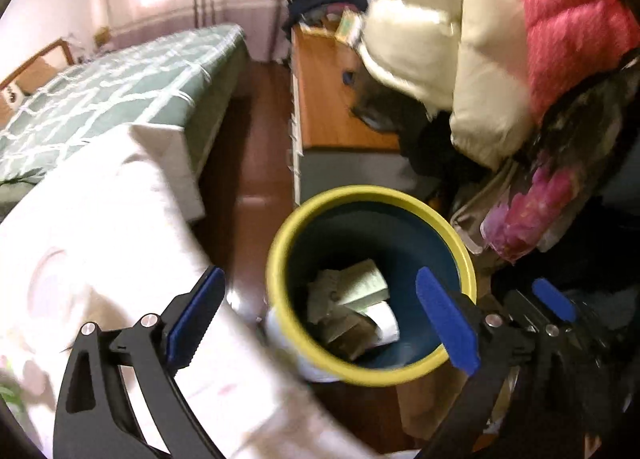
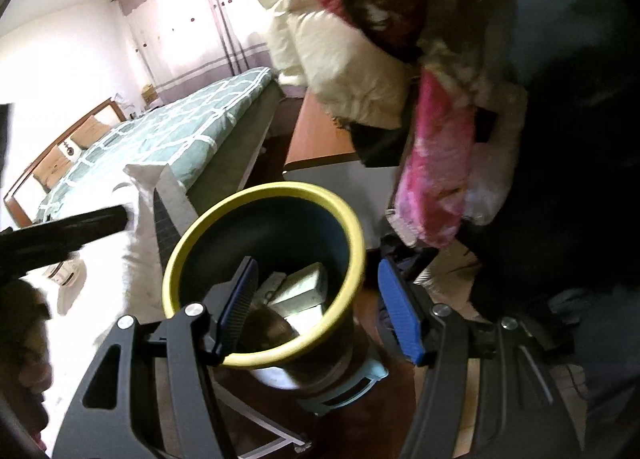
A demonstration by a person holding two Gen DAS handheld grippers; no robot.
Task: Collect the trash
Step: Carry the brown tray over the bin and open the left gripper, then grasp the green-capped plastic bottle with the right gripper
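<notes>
In the left wrist view the bin is a round, smooth-walled tub, dark blue inside with a thick matte yellow rim, standing upright on glossy brown wood floor with its mouth tipped toward the camera. Inside the bin lie crumpled paper and card scraps, pale green, grey and white, flat and boxy, the largest piece slanting from the bottom up toward the far right wall. The left gripper hangs just above the bin's near rim, its black arms and ribbed blue pads spread wide with nothing between them; the left pad is over a soft white cloth left of the bin, the right pad over the rim. Right of the bin shows the blue tip of the right gripper. Behind the bin stand a wooden cabinet and puffy cream and pink quilted coats. In the right wrist view the bin again stands upright, the scraps resting at its bottom. The right gripper straddles the bin's near right rim, jaws partly spread: the left pad is inside the mouth, the right pad outside the wall, and whether they press the wall I cannot tell.
</notes>
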